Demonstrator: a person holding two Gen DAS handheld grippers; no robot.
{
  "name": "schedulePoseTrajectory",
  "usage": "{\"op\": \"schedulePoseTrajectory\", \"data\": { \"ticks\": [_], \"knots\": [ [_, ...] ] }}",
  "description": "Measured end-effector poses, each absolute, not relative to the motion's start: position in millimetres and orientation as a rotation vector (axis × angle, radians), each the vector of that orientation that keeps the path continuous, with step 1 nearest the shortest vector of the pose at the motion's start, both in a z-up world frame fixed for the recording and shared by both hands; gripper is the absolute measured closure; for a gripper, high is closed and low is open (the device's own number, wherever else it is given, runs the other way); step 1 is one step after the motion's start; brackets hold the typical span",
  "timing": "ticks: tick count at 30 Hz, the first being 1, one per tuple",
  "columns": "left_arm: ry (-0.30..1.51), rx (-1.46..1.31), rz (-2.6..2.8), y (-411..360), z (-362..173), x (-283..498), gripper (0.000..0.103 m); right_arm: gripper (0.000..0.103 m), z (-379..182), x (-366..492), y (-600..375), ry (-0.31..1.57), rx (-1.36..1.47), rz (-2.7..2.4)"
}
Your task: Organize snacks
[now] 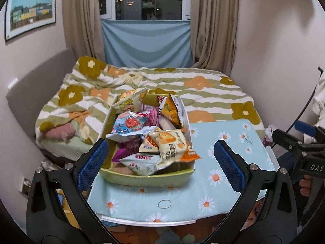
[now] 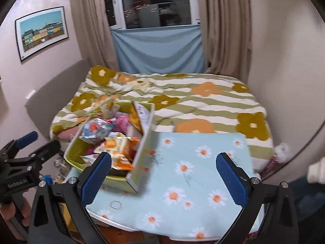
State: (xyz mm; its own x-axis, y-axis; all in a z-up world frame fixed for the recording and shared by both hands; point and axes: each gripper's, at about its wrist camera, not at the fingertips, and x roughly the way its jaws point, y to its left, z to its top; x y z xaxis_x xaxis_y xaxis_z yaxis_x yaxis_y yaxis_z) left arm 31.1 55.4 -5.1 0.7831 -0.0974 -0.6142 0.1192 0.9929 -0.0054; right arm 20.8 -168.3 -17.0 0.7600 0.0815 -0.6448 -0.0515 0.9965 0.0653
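With snack packets [image 1: 150, 140] heaped in the green cardboard box [image 1: 146, 178] on the daisy-cloth table [image 1: 229, 162], both left gripper [image 1: 160, 161] and right gripper [image 2: 163, 173] hover spread, holding nothing. Fits either sorting ahead or packing finished; step unclear.
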Motion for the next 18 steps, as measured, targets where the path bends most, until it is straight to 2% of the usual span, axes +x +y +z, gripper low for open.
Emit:
{"op": "schedulePoseTrajectory", "data": {
  "ticks": [18],
  "knots": [
    [0.616, 0.067, -0.121, 33.6, -3.5, 6.2, 0.000, 0.000, -24.3, -9.9, -194.6, 0.690, 0.034, -0.032]
  ]
}}
